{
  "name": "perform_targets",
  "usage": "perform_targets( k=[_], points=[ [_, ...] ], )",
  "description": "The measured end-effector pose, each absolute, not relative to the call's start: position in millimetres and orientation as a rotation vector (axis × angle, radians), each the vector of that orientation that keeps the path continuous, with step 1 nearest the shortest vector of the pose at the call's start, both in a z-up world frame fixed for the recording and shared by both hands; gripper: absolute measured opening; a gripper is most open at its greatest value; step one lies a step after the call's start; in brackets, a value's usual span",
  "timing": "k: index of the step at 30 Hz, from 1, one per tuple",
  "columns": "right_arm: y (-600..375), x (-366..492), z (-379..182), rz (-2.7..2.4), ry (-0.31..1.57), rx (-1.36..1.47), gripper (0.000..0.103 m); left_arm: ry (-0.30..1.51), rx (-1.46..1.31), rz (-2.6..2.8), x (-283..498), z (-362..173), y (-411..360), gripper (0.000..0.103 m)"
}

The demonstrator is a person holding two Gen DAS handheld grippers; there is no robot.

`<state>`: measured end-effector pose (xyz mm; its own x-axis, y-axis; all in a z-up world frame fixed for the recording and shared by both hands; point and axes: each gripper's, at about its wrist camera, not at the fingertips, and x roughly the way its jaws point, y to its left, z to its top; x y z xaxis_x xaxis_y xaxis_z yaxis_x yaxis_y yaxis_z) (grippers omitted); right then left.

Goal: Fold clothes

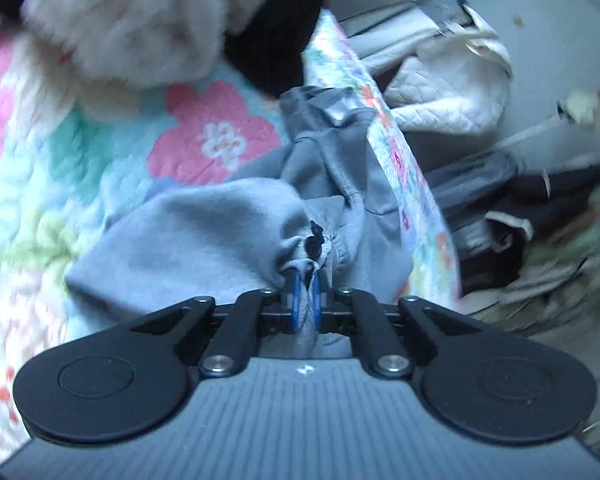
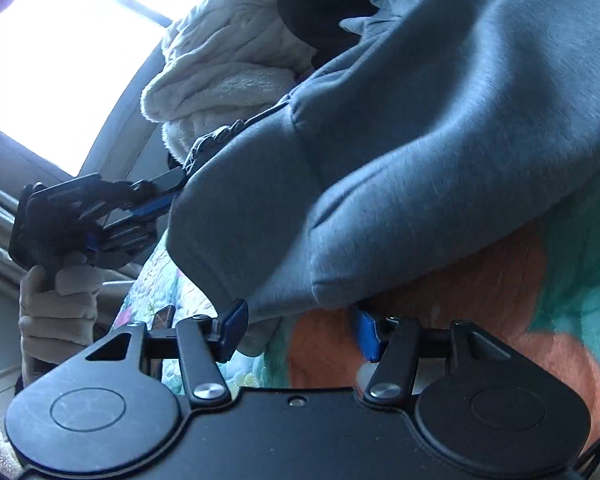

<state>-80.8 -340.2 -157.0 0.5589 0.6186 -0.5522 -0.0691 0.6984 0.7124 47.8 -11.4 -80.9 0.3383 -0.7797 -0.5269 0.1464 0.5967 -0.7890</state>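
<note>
A grey sweatshirt [image 1: 204,236] lies bunched on a floral quilt [image 1: 60,168]. My left gripper [image 1: 305,280] is shut on a gathered fold of the grey sweatshirt beside a black drawstring toggle [image 1: 314,242]. In the right wrist view the sweatshirt [image 2: 440,160] hangs close above my right gripper [image 2: 300,328], whose blue pads stand wide apart and hold nothing, with the hem just over them. The left gripper [image 2: 172,196] shows there at the left, held by a gloved hand, its fingers buried in the sweatshirt's edge.
A fluffy white garment [image 1: 132,28] and a black garment [image 1: 284,48] lie at the quilt's far end. The quilt's edge [image 1: 404,168] drops off to the right, where white bedding [image 1: 452,84] and dark clothes [image 1: 540,200] are heaped on the floor. A bright window [image 2: 60,56] is at the left.
</note>
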Motion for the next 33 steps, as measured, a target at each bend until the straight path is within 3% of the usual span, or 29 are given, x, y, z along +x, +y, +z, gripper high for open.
perform_targets(
  k=[4, 8, 10, 11, 12, 17, 23, 25, 26, 27, 28, 29, 33],
  points=[
    [-338, -86, -114, 0.4, 0.797, 0.565, 0.062, 1.049, -0.601, -0.616, 48, -88, -10, 0.003],
    [-352, -64, -70, 0.317, 0.736, 0.462, 0.062, 0.982, -0.273, -0.552, 37, -77, -32, 0.007],
    [-365, -39, -56, 0.274, 0.742, 0.41, 0.062, 0.926, -0.147, -0.557, 33, -68, -45, 0.021],
    [-372, -25, -50, 0.254, 0.746, 0.38, 0.062, 0.901, -0.124, -0.58, 31, -63, -48, 0.044],
    [-379, -11, -44, 0.235, 0.747, 0.34, 0.062, 0.877, -0.109, -0.603, 29, -59, -51, 0.06],
    [-397, 58, -38, 0.236, 0.773, 0.139, 0.065, 0.82, -0.033, -0.675, 31, -57, -75, 0.076],
    [-383, 133, -56, 0.263, 0.809, -0.087, 0.067, 0.864, 0.072, -0.683, 57, -89, -109, 0.074],
    [-378, 154, -70, 0.266, 0.834, -0.143, 0.07, 0.873, 0.092, -0.683, 63, -98, -116, 0.054],
    [-376, 163, -80, 0.259, 0.852, -0.163, 0.069, 0.894, 0.078, -0.698, 67, -100, -118, 0.024],
    [-376, 171, -88, 0.251, 0.868, -0.18, 0.06, 0.912, 0.062, -0.704, 68, -101, -119, 0.014],
    [-379, 174, -92, 0.237, 0.88, -0.179, 0.018, 0.908, 0.066, -0.697, 66, -97, -121, 0.014],
    [-387, 171, -87, 0.221, 0.872, -0.149, 0.005, 0.887, 0.096, -0.687, 61, -91, -122, 0.012],
    [-441, 113, -25, 0.181, 0.717, 0.032, 0.004, 0.81, 0.137, -0.702, 32, -50, -125, 0.011]
  ],
)
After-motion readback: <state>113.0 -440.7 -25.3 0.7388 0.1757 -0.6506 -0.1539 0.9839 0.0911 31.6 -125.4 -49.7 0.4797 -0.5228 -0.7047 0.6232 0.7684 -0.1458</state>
